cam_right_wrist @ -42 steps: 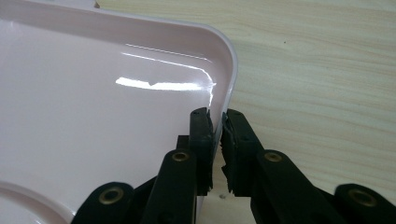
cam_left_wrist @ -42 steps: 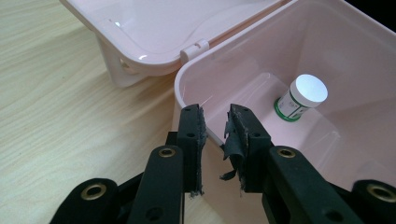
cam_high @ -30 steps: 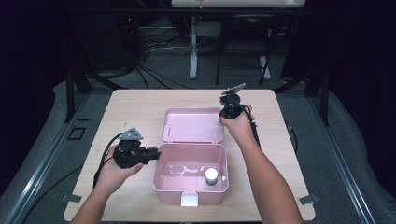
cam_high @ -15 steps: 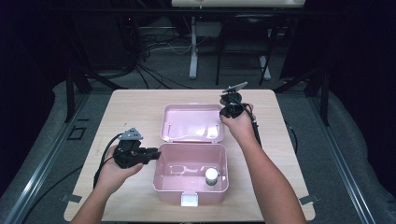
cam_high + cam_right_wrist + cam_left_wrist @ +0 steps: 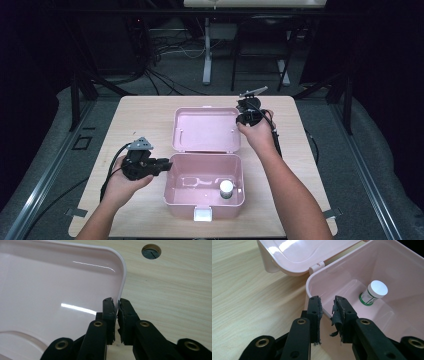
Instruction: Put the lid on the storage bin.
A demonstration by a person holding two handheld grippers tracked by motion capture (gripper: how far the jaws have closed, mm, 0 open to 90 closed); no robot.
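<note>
Nearest, pink box base (image 5: 175, 192) on the bench (image 5: 140, 117), latch side toward the person, white-capped jar (image 5: 226, 188) upright at its right wall. Left gripper (image 5: 327, 308) straddling the base's left rim, fingers apart, not clamped. Farther, lid (image 5: 205, 129) lying flat open; right gripper (image 5: 116, 307) pinched shut on the lid's right edge. Hardly any change over the last second; probably poised to swing the lid shut

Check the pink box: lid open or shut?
Open. The lid lies flipped back flat on the table behind the pink box, with a small white-capped jar visible inside.
</note>
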